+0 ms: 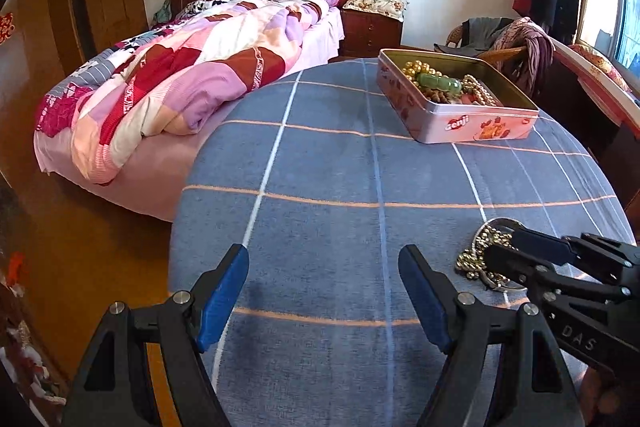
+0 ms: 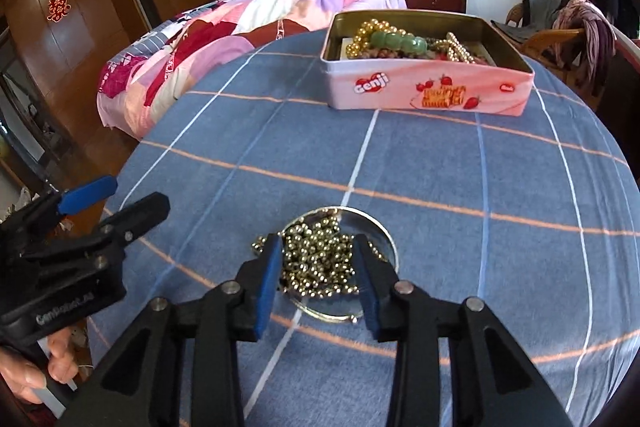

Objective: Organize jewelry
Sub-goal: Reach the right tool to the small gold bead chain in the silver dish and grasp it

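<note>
The right hand-held gripper [image 2: 316, 267] straddles the gold bead chain [image 2: 316, 259] heaped in a small dish [image 2: 384, 239] near on the counter [image 2: 440, 167], jaws apart; the left hand-held gripper [image 1: 324, 291] hovers spread, empty; loose strands may slip or snag, tipping the dish, before reaching the far tin [image 2: 432, 91].

Bright daylight enters through the glass window [image 1: 608, 15] at the far right, overexposed to white glare. The blue checked tablecloth [image 1: 340, 167] is evenly lit with soft, faint shadows. Fisheye distortion bends straight lines, dark vignetting fills corners, and edges are slightly blurred.
</note>
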{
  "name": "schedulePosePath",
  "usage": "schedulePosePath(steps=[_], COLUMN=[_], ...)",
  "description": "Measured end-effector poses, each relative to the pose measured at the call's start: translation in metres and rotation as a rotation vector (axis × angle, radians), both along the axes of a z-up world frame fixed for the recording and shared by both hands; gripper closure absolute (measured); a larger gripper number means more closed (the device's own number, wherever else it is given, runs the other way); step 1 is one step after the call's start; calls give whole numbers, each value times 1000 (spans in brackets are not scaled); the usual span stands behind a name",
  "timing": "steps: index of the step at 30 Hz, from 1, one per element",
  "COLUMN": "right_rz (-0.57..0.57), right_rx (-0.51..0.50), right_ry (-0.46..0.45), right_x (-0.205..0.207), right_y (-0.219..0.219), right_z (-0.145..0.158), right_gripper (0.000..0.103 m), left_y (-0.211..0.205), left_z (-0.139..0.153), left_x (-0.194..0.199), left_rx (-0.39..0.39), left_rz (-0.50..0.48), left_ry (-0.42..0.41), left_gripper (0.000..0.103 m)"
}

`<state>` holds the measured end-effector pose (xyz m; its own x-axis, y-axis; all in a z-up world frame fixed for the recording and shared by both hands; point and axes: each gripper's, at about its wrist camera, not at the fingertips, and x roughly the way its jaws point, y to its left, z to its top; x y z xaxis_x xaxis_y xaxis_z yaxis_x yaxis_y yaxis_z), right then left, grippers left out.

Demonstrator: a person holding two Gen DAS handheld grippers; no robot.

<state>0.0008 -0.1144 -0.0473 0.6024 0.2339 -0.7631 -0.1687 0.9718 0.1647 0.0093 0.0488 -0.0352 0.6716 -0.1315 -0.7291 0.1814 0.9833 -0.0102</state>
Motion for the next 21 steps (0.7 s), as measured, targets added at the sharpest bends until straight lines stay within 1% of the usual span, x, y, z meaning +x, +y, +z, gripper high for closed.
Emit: schedulePosePath(steps=[3,4,6,7,9,11,13,15,16,17,21], right_rz=[-3,4,23,35,45,65,70,66,64,61,49], right_rx=[10,35,-23,-67,-115,-118,-81,-23,1,22,90], right_ry=[19,34,19,16,13,9,16,18,16,11,-64], right_x=[1,1,-2,-4,-4,-4,-3,-3,-4,-5,-12], right_y=[-3,-6,1,7,14,17,14,9,6,5,-4], right_z=[-2,-5,-4,-5,-5,-5,-5,-4,-3,-1,22], right_gripper=[51,50,49,48,52,80,82,83,88,90,90], left_y=[-4,-4,-5,-5,-6,-6,-5,-5,-5,-5,-8], left_z=[0,1,2,2,2,3,5,6,6,5,5], left_x=[-2,-3,-3,-3,-4,-5,-6,-6,-6,-6,-5], left_rx=[12,13,14,12,10,13,13,10,10,10,-1], left_rz=[-12,-14,-15,-15,-15,-15,-14,-14,-14,-15,-29], left_ry=[-5,-7,-8,-7,-6,-9,-12,-16,-17,-17,-13], left_gripper=[26,26,26,26,26,25,26,26,26,26,26])
